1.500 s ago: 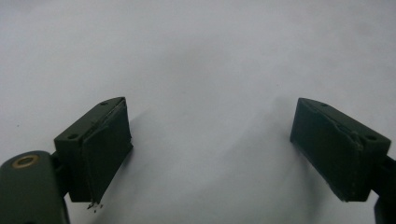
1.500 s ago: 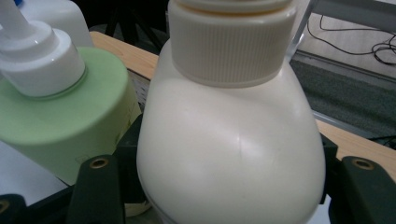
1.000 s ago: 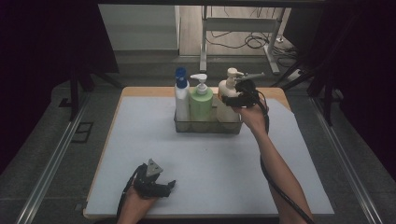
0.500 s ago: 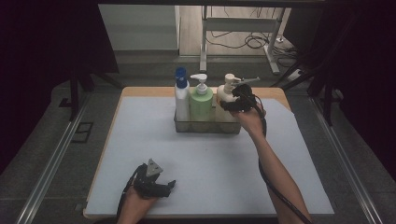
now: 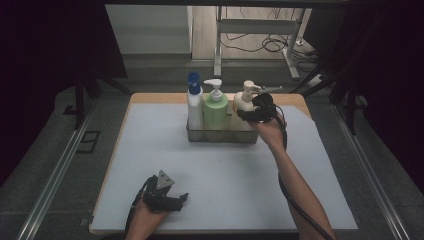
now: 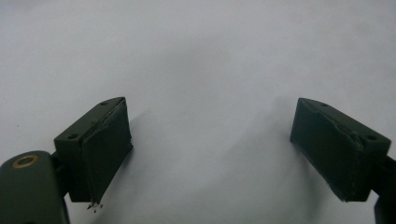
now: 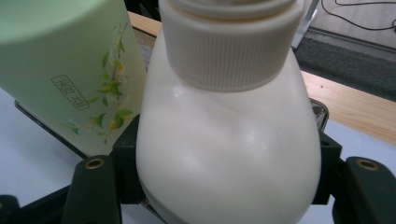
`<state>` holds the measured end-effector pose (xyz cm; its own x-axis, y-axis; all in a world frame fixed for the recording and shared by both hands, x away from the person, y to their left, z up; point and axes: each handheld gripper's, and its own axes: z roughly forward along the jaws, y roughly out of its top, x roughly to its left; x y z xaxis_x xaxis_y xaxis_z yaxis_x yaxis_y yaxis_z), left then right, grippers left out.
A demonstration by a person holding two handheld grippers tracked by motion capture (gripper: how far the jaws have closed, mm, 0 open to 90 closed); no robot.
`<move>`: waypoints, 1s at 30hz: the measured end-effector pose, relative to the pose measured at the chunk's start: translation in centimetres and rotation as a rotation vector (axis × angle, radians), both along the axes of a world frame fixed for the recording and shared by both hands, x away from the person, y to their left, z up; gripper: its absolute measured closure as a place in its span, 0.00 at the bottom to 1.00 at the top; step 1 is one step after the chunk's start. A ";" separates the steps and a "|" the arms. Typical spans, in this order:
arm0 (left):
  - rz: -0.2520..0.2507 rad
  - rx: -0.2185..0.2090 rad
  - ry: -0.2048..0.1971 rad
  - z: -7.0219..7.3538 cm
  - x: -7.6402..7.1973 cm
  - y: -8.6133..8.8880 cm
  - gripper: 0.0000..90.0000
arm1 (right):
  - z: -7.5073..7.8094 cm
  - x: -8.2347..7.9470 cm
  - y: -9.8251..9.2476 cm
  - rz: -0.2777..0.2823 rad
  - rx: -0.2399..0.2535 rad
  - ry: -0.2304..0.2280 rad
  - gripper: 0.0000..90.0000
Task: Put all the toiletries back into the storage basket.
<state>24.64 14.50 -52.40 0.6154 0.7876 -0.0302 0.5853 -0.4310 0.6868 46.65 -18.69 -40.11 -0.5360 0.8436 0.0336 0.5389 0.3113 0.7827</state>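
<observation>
A cream pump bottle (image 5: 243, 101) stands at the right end of a low basket (image 5: 220, 136), beside a green pump bottle (image 5: 215, 112) and a white bottle with a blue cap (image 5: 194, 106). My right gripper (image 5: 248, 115) reaches in from the right. In the right gripper view its jaws (image 7: 229, 175) sit against both sides of the cream bottle (image 7: 229, 149), with the green bottle (image 7: 70, 60) just behind. The jaws have just been opening a little with the bottle still between them. My left gripper (image 5: 179, 199) rests on the white mat near the front edge, open and empty (image 6: 210, 149).
The white mat (image 5: 225, 175) covers most of the wooden table (image 5: 150, 97). Metal rails run along both sides of the table. A table leg and cables lie on the floor behind.
The right gripper has edged slightly left and lower at the cream bottle. The bottles, the basket and the left hand have not moved.
</observation>
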 end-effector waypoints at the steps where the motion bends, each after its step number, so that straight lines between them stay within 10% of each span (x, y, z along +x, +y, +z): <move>1: 0.000 0.000 0.000 0.0 0.0 0.0 0.13 | -0.1 0.0 -0.2 0.005 0.013 0.005 0.36; 18: 0.003 -0.006 -0.002 0.0 0.0 0.0 0.13 | 0.2 -2.6 -2.5 0.044 0.048 -0.012 0.30; 30: 0.003 -0.006 -0.002 0.0 0.0 0.0 0.13 | 0.5 -5.1 -4.6 0.063 0.063 -0.011 0.51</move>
<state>24.62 14.45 -52.42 0.6129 0.7894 -0.0337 0.5855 -0.4252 0.6902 41.55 -23.28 -39.63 -0.5886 0.8045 0.0794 0.5109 0.2941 0.8077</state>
